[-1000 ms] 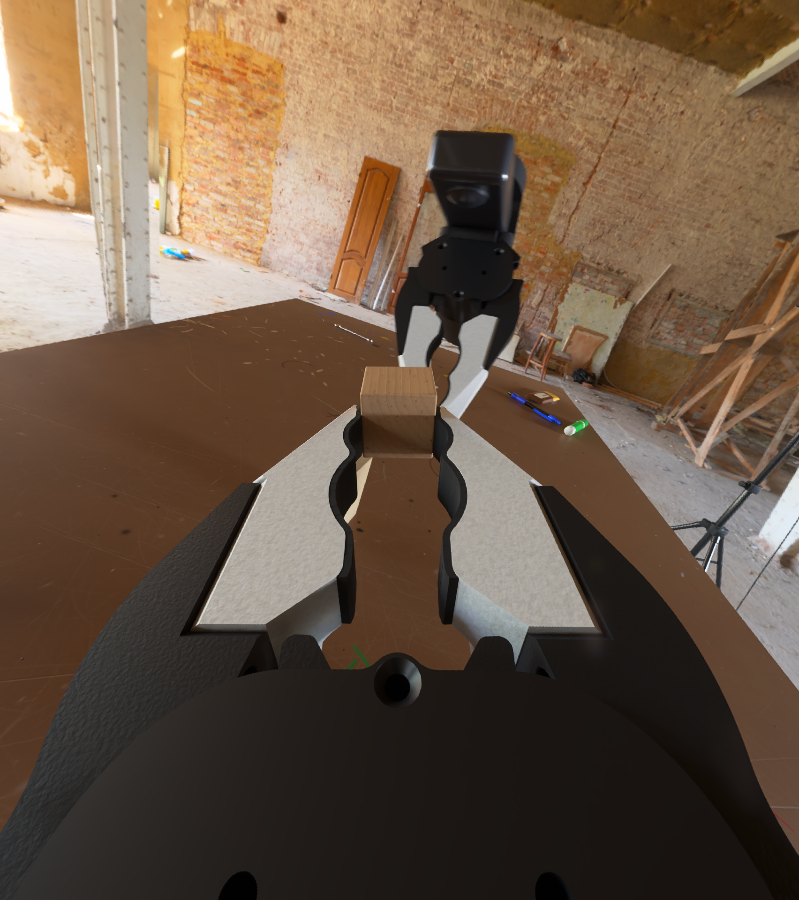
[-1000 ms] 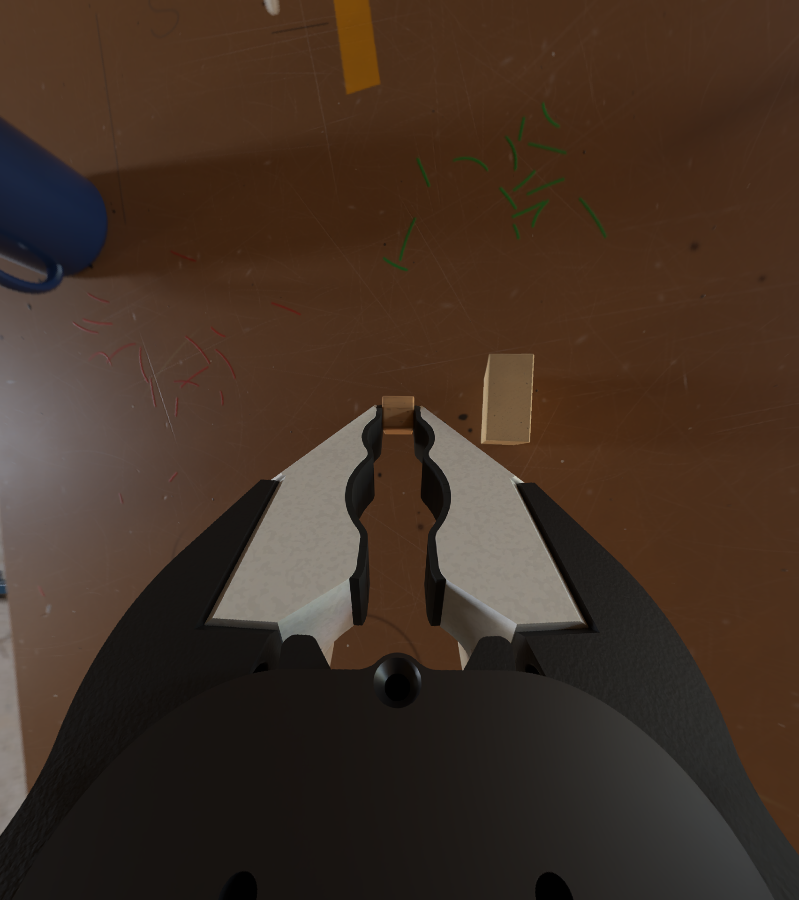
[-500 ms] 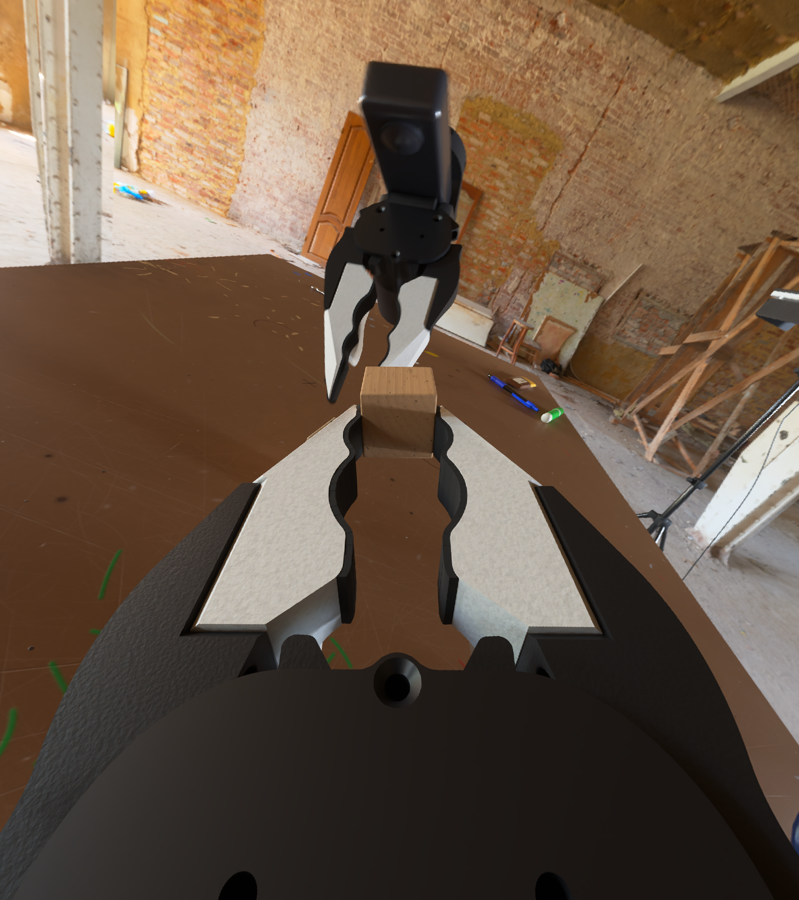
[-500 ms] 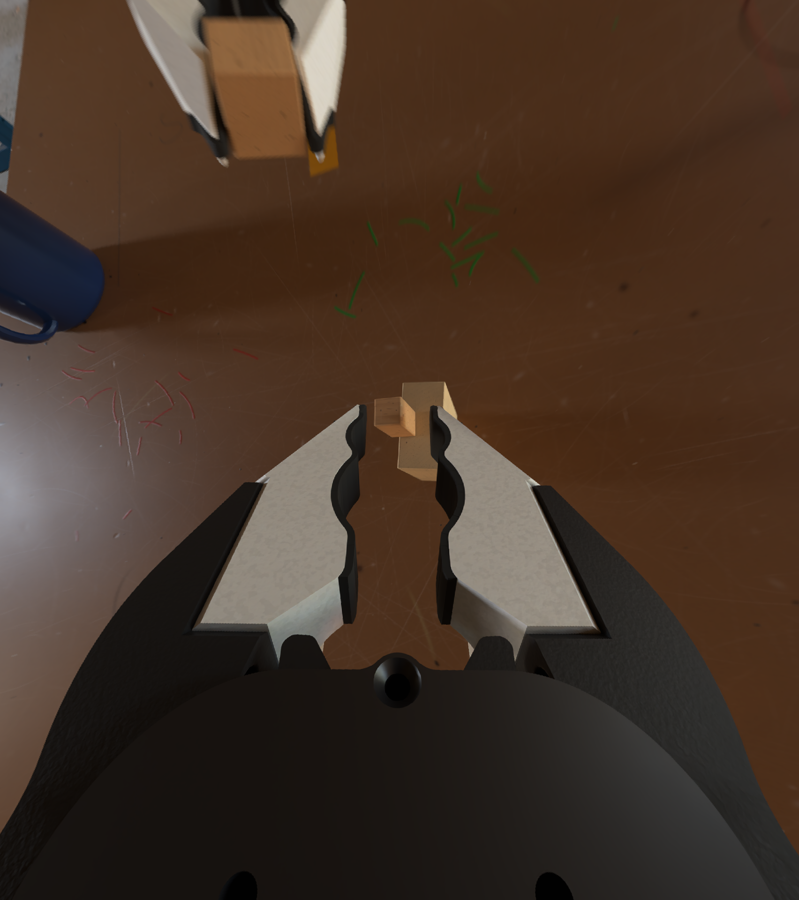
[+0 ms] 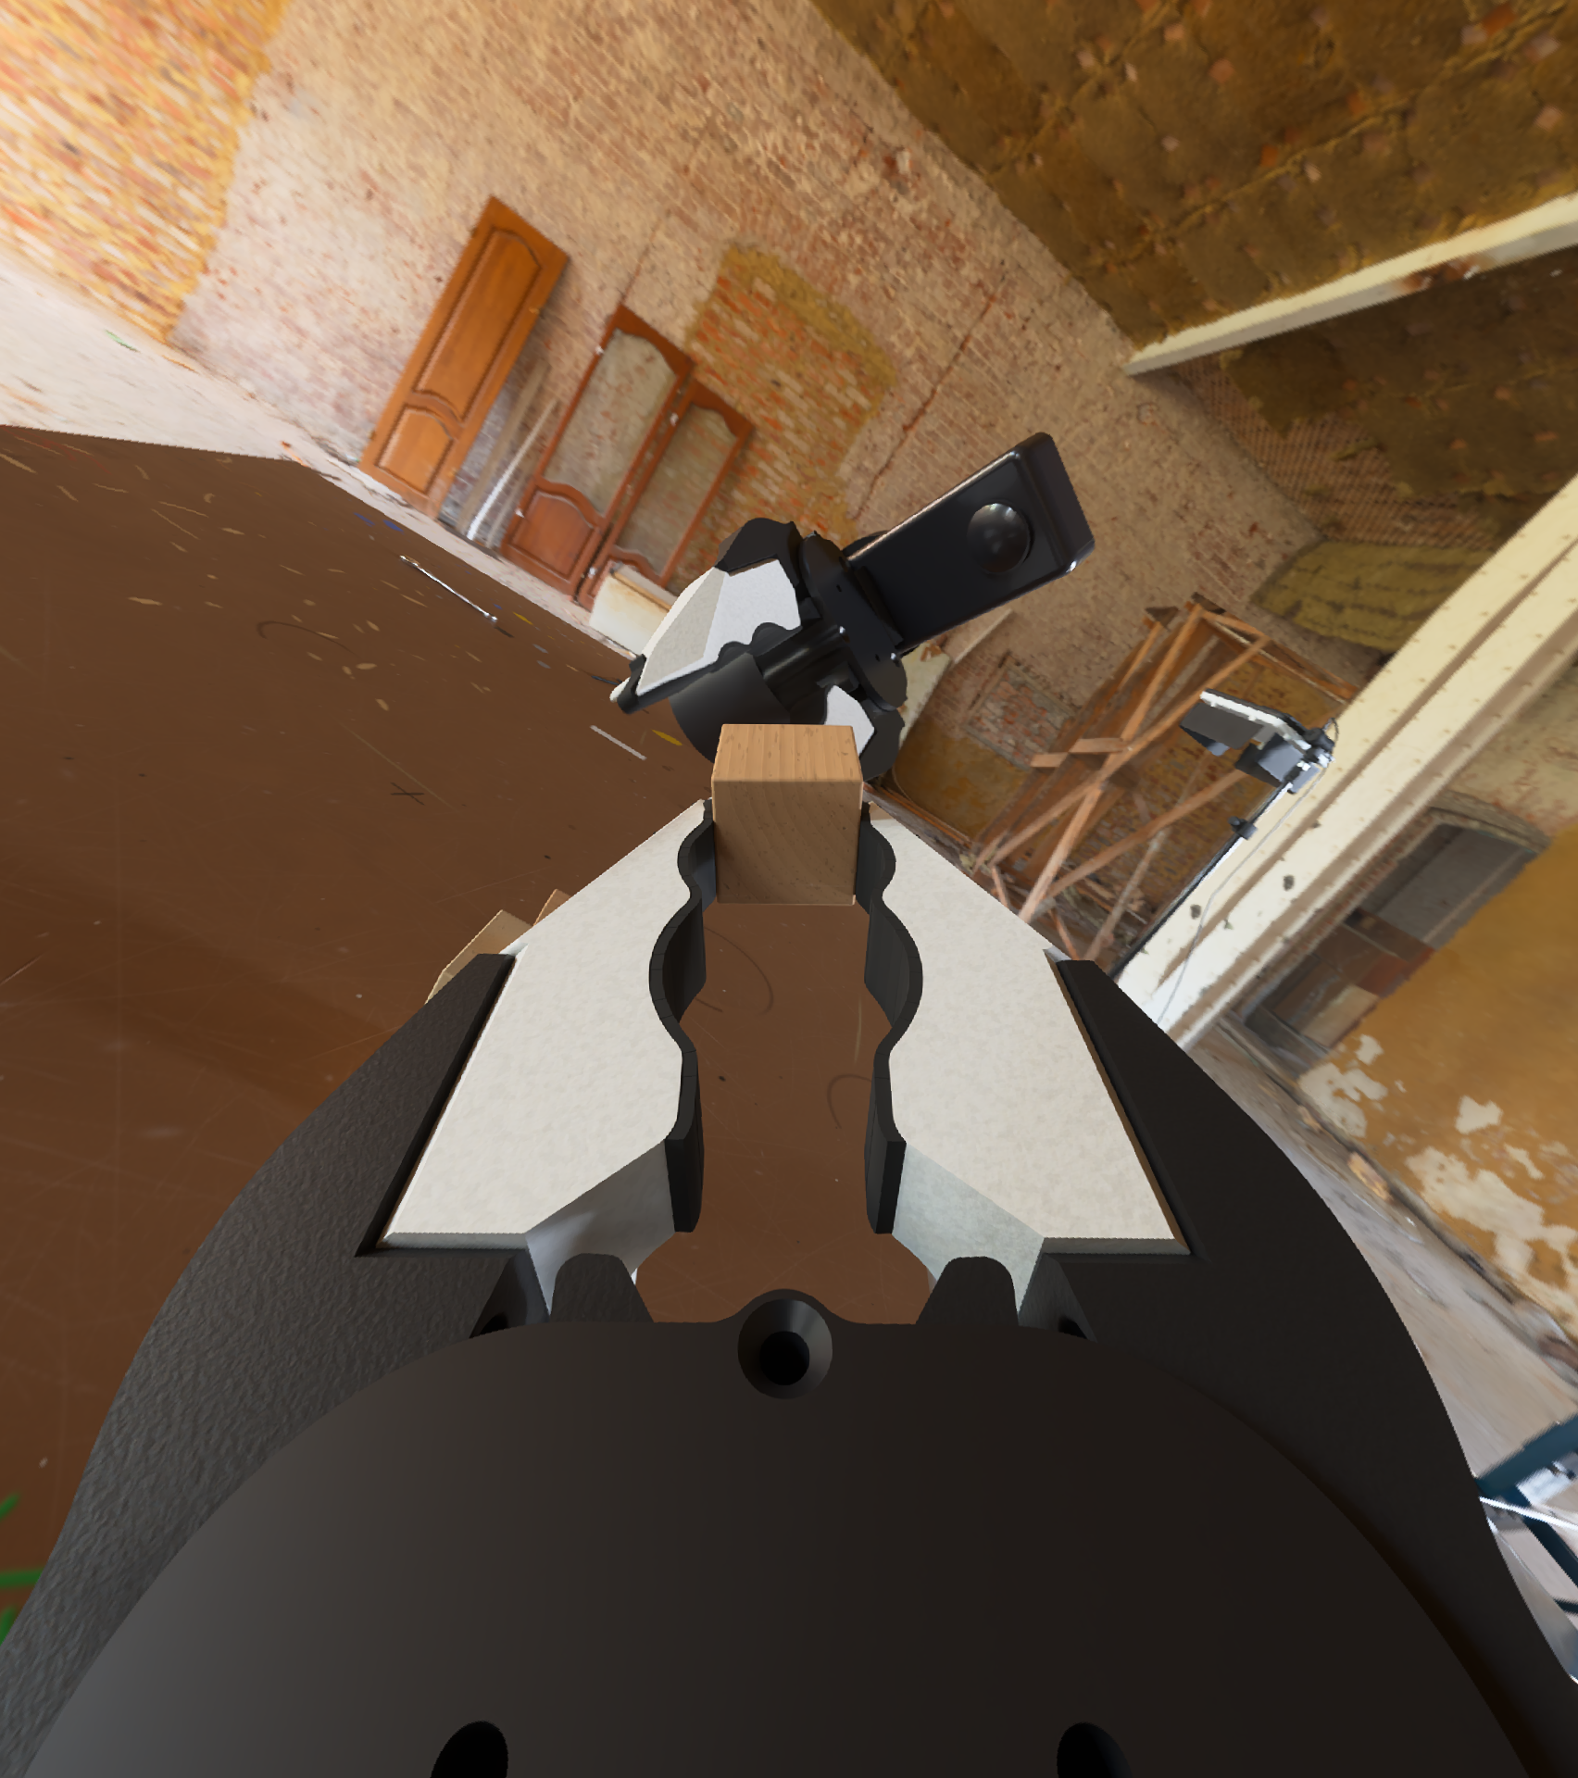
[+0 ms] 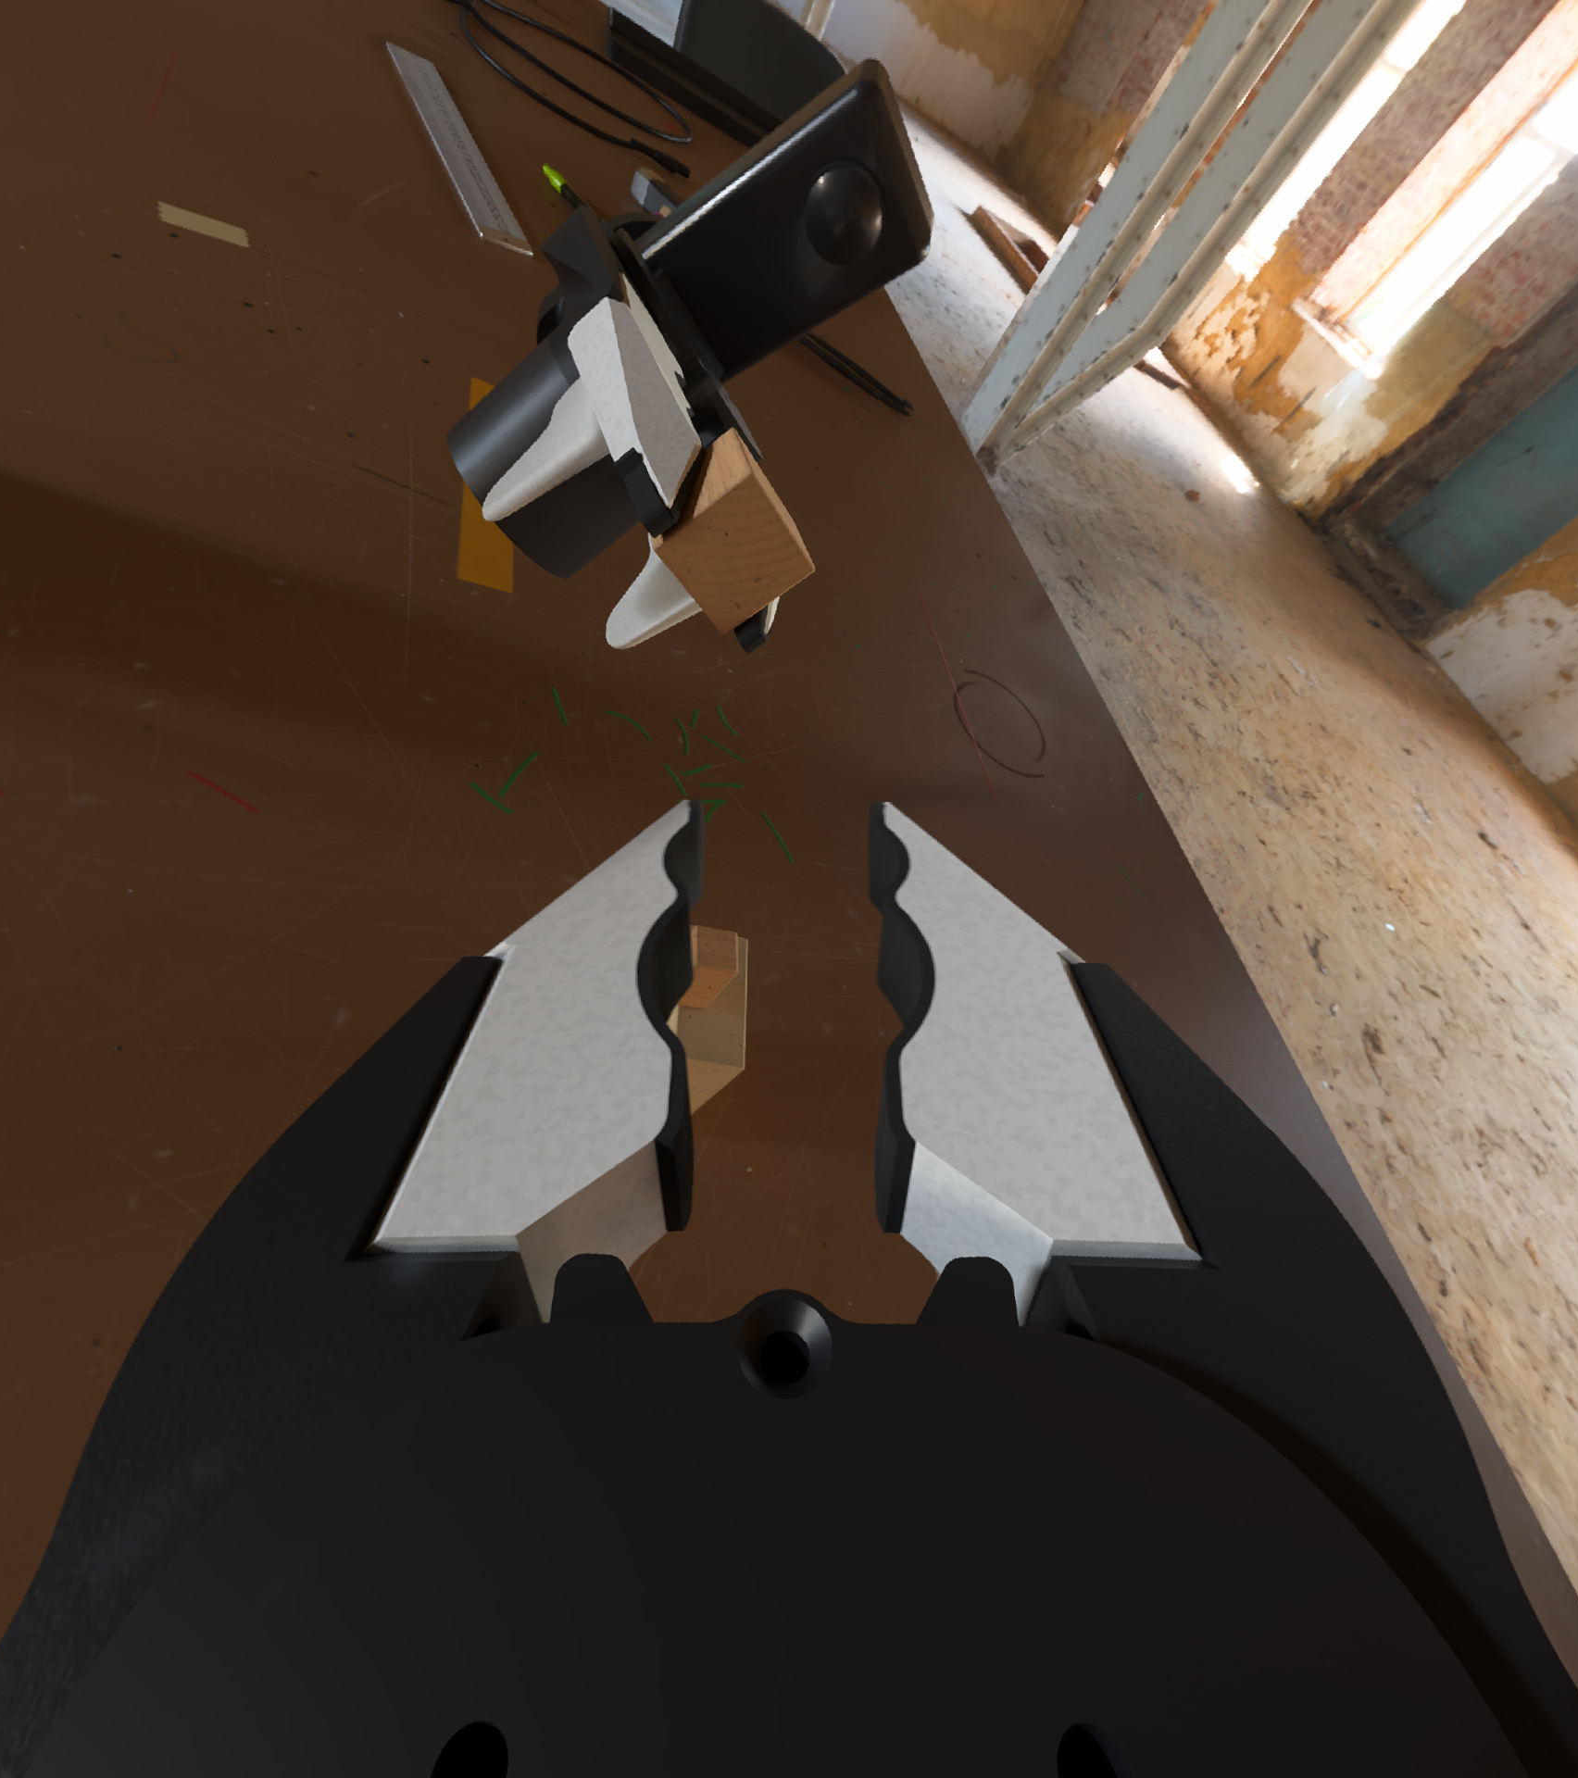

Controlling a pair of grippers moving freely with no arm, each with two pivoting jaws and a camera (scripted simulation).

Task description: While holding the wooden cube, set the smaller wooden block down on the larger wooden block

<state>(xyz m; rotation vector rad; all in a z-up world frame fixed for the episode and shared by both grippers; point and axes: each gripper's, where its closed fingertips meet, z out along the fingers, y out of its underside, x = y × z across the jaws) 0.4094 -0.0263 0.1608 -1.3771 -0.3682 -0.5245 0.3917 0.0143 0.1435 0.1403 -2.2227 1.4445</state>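
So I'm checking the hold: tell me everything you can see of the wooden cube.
The wooden cube is light, plain wood with fine grain and crisp edges. It sits clamped between the tips of the left gripper, one white finger on each side, top face tilted toward the camera. It hangs above the brown table, touching nothing else.

The left gripper (image 5: 785, 827) gripped the wooden cube (image 5: 786, 825) between its fingertips, above the brown desk (image 5: 189, 818). Beyond the cube, the right gripper (image 5: 718, 664) hung over the desk's far edge. A pale block corner (image 5: 489, 943) peeked beside the left finger.
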